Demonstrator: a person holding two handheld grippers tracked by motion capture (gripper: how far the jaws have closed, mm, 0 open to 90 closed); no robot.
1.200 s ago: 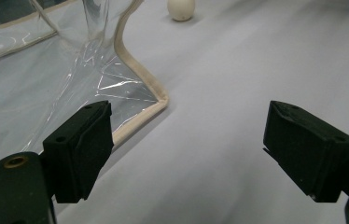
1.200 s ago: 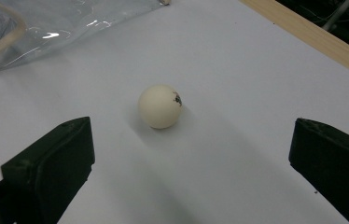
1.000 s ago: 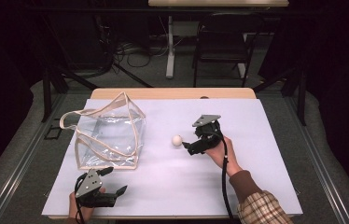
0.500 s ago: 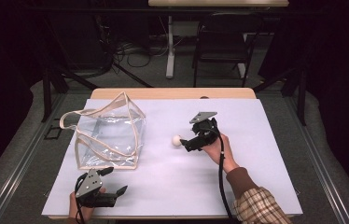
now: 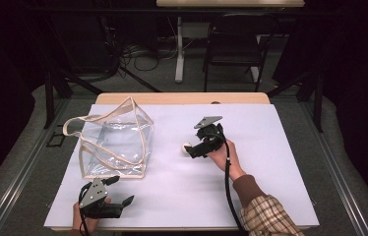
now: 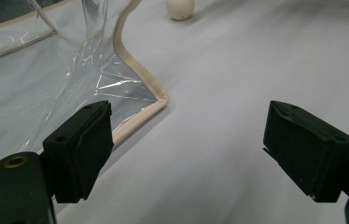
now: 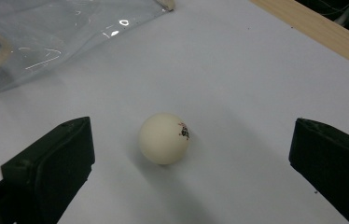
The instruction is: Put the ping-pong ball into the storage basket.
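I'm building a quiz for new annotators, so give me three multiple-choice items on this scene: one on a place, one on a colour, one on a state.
1. Where does the ball lie?
A. inside the clear bag
B. on the table sheet, between the right hand-held gripper's jaws
C. on the floor

2. What colour is the clear bag's trim?
A. beige
B. red
C. black

3. How does the left hand-held gripper stand?
A. shut on the ball
B. shut on the bag
C. open, holding nothing

Answers: 1 B, the right gripper view shows it on the sheet between the spread jaws of the right hand-held gripper. 2 A, the piping is beige. 3 C, its jaws stand wide apart.
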